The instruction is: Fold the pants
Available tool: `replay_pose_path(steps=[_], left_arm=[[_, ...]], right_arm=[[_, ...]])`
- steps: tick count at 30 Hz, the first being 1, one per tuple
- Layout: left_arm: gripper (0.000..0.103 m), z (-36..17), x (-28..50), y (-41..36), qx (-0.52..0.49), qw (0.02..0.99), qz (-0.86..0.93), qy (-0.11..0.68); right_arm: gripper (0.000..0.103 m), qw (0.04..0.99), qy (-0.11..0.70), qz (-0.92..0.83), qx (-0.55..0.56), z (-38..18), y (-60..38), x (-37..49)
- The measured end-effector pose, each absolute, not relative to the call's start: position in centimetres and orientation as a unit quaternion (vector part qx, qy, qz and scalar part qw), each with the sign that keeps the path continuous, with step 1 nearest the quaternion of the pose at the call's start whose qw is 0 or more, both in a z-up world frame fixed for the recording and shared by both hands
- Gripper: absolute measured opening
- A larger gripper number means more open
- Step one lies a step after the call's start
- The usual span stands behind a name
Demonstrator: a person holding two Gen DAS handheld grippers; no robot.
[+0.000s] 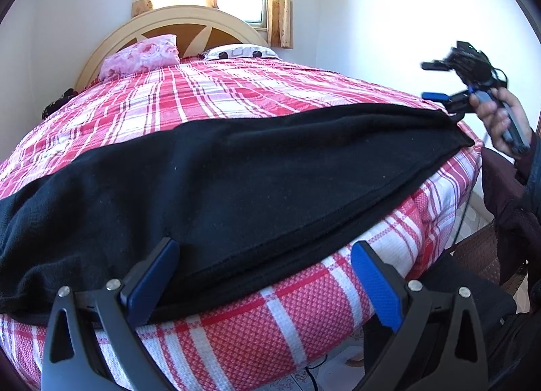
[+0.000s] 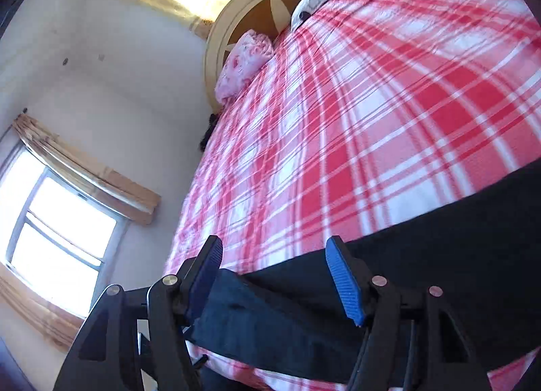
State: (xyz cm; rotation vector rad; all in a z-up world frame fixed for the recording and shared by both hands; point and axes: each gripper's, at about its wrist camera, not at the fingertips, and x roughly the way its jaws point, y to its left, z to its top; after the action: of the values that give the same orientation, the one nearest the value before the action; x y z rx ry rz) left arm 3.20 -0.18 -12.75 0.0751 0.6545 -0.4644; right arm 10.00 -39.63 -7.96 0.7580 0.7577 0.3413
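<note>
The black pants (image 1: pixel 236 171) lie flat across the near edge of the bed (image 1: pixel 236 93), both legs stacked and running left to right. My left gripper (image 1: pixel 263 276) is open, low at the bed's front edge, its fingers astride the pants' near hem without holding it. My right gripper (image 1: pixel 443 81) shows at the far right, held in a hand above the pants' right end. In the right wrist view that gripper (image 2: pixel 274 276) is open, tilted, with the pants' end (image 2: pixel 372 289) between and below its fingers, not pinched.
The bed carries a red and white checked cover (image 2: pixel 372 103). A pink floral pillow (image 1: pixel 142 56) and a white patterned pillow (image 1: pixel 240 51) lie by the headboard (image 1: pixel 175 26). White walls and curtained windows (image 2: pixel 57 232) surround the bed. The person's body (image 1: pixel 514 222) stands at the right.
</note>
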Motion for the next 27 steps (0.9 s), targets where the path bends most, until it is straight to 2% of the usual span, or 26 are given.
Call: replay_pose_path(steps=[5,9,11,13,16,19,24,27], left_arm=[[0.103,-12.9,3.3,-0.4,0.041,0.92,-0.229,0.314],[0.103,-12.9,3.3,-0.6,0.054,0.92,-0.227,0.315],[0.103,-12.9,3.5,-0.5,0.051,0.919,-0.227,0.317],[0.103,-12.9,3.6,-0.6,0.053,0.919,-0.226,0.319],[0.103,-12.9,3.5,-0.7,0.054,0.919,-0.226,0.32],[0.103,-12.9,3.5,-0.6,0.049,0.919,-0.226,0.319],[0.103,-11.5,3.4,-0.3,0.019,0.921,-0.237,0.309],[0.103,-10.7,3.5,-1.4,0.045,0.922,-0.247,0.295]], right_arm=[[0.065,0.825,0.394,0.242,0.324,-8.5,-39.6,6.3],[0.065,0.794,0.438,0.286,0.309,-9.5,-38.7,6.6],[0.065,0.803,0.451,0.243,0.304,-10.2,-39.1,7.6],[0.065,0.806,0.441,0.223,0.325,-10.2,-40.4,8.5],[0.065,0.862,0.376,0.104,0.322,-8.5,-43.7,8.7],[0.065,0.848,0.352,0.13,0.375,-8.0,-45.2,8.0],[0.065,0.876,0.362,0.108,0.299,-7.1,-43.1,4.8],[0.065,0.868,0.325,-0.004,0.375,-8.0,-48.4,0.9]])
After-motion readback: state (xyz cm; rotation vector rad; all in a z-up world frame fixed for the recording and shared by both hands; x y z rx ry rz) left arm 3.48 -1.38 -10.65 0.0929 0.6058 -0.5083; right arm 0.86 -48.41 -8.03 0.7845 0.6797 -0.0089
